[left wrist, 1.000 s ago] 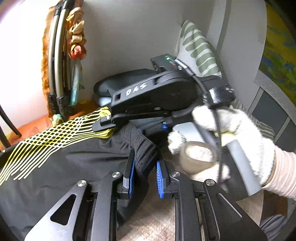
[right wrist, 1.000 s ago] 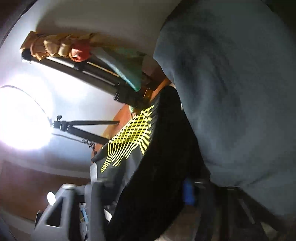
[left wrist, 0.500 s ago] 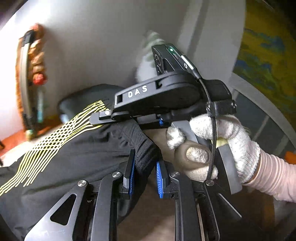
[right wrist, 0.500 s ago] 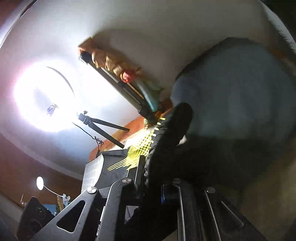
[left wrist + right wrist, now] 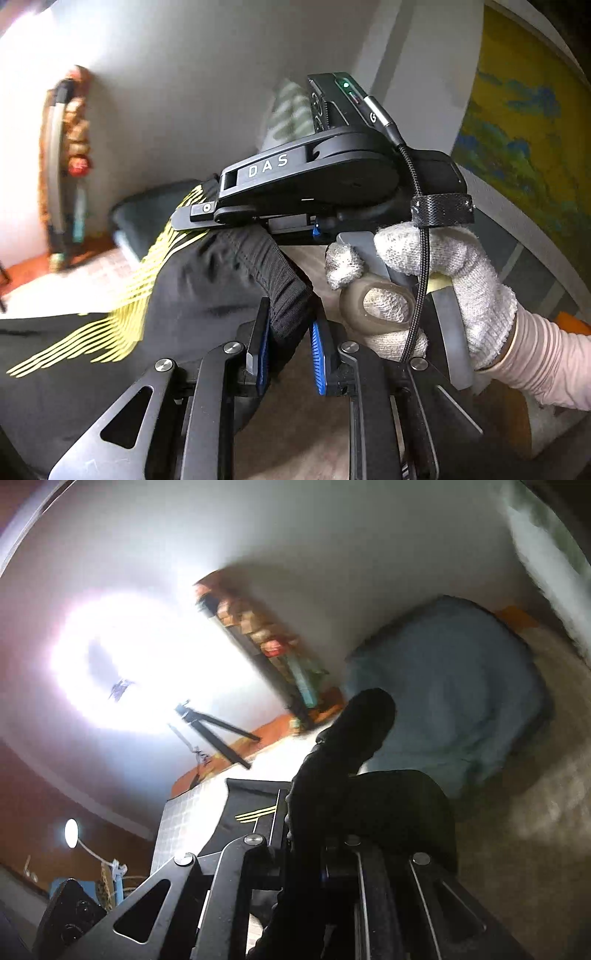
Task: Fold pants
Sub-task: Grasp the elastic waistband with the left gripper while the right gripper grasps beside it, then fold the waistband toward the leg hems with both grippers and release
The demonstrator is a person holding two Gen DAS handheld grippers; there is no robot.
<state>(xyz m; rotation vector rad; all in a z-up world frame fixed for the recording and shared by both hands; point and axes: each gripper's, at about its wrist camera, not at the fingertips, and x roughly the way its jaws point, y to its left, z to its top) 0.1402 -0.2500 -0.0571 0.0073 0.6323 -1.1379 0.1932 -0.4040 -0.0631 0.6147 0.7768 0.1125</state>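
Two handheld grippers clamp the same pair of black pants point(image 5: 92, 354), which drapes across the lower left of the left wrist view with yellow striped lines fanning over its fabric and its ribbed waistband raised between the tools. Behind the garment, a dark cushion point(image 5: 147, 214) rests against a pale wall, and a green-striped pillow point(image 5: 291, 114) shows blurred above the right tool's body. From the right wrist view, a blue-grey cushion point(image 5: 461, 686) lies on a beige cover, while a glaring ring light point(image 5: 122, 664) washes out the upper left beside a black tripod point(image 5: 218, 734). The left gripper point(image 5: 288, 350) is closed on the ribbed waistband, the cloth pinched between its blue pads point(image 5: 317, 362). The right gripper point(image 5: 306, 849) is likewise closed on a bunched black fold of the pants that rises upright between its fingers. A white knit-gloved hand point(image 5: 424, 280) wraps the right tool's grey handle, a pale sleeve trailing to the right edge.
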